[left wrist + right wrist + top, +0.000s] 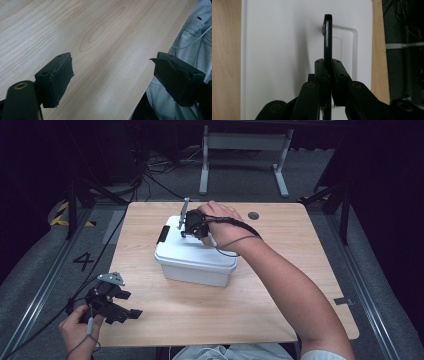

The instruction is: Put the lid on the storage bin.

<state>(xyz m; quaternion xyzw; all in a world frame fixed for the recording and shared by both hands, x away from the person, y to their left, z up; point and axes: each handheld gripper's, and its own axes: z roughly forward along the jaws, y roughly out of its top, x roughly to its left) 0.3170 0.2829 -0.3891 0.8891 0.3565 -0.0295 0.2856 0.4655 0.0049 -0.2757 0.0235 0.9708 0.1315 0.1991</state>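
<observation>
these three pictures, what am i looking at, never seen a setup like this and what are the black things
A person sits at a wooden table with a hand-held two-jaw claw in each hand. The high view looks down from above; each of the other two pictures comes from a camera riding on one claw. On the table stands a white lidded box with a black latch at its end. The right claw is shut on the box's thin black handle, which stands upright on the lid. The left claw is open, holding nothing, above the table's near edge.

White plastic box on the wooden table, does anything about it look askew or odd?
The white plastic box sits skewed to the table's edges. Its black carry handle stands upright, pinched in the right gripper. Nothing looks spilled or damaged.
</observation>
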